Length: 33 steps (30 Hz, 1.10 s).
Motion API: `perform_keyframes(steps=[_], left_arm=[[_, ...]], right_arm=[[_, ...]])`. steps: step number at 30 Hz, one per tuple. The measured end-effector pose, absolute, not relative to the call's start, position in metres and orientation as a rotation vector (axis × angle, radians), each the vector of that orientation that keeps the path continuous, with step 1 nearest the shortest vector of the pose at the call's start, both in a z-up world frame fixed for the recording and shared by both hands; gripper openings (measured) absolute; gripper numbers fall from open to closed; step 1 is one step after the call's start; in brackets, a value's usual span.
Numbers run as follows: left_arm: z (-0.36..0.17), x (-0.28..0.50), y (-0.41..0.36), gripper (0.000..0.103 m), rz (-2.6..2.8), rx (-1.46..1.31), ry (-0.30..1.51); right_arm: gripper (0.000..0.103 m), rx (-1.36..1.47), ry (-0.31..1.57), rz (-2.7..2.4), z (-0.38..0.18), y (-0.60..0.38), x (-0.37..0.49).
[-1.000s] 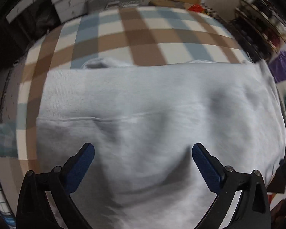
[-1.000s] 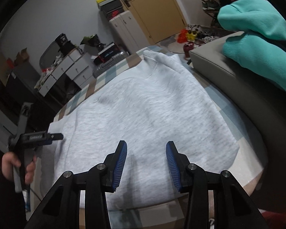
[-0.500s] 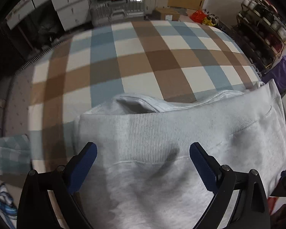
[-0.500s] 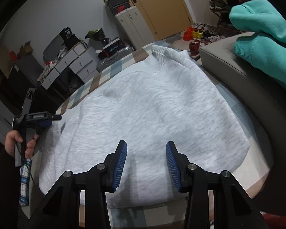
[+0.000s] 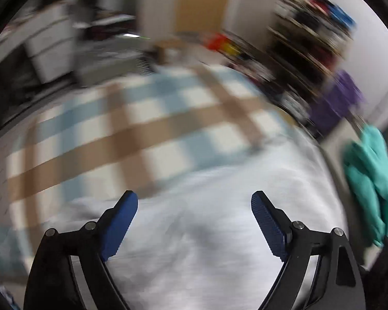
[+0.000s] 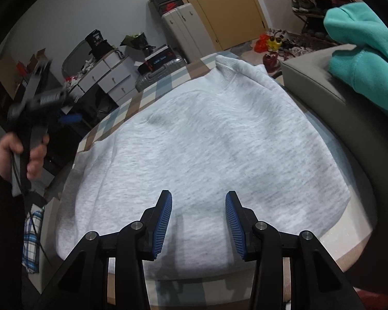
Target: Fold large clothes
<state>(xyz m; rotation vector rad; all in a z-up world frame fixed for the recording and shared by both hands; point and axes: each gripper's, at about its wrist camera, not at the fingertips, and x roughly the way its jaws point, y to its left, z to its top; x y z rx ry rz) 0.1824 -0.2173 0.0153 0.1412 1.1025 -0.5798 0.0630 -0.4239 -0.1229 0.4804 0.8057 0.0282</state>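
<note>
Checked cloth covers the table where the grey sweatshirt lies flat; the left gripper is closing on nothing, the right gripper hovers apart, so a shallow pinch could drag the layers crooked.

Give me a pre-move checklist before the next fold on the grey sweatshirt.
1. Grey sweatshirt lies spread on the checked blanket: ok.
2. Right tongs empty, above the near hem: ok.
3. Left tongs empty; their jaws are closing with no cloth between them: ok.
4. Left wrist view sharp enough to pick a grasp point: not ok, it is blurred.
5. Teal garment clear of the sweatshirt: ok.
6. Sleeves tucked evenly underneath: cannot tell.
</note>
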Motion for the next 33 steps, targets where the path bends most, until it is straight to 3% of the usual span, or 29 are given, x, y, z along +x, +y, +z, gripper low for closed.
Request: perform_keyframes(steps=[5, 9, 13, 22, 28, 33], left_arm=[[-0.019, 0.186, -0.332, 0.087, -0.698, 0.302, 1.184], [-0.058, 0.196, -0.359, 0.087, -0.621, 0.451, 1.275], [-0.086, 0.209, -0.368, 0.099, -0.509, 0.48, 1.269], [-0.037, 0.192, -0.419, 0.098, -0.668, 0.545, 1.124], [-0.085, 0.207, -0.437, 0.098, -0.667, 0.58, 1.239], [-0.038, 0.215, -0.405, 0.098, -0.685, 0.417, 1.266]], right_arm=[[0.045, 0.477, 0.791, 0.025, -0.122, -0.428, 0.058], [0.047, 0.532, 0.804, 0.015, -0.129, -0.442, 0.058], [0.047, 0.561, 0.82, 0.035, -0.134, -0.449, 0.06], [0.047, 0.552, 0.801, 0.088, -0.128, -0.437, 0.059], [0.047, 0.582, 0.795, 0.025, -0.133, -0.448, 0.05], [0.049, 0.602, 0.81, -0.002, -0.141, -0.458, 0.052]])
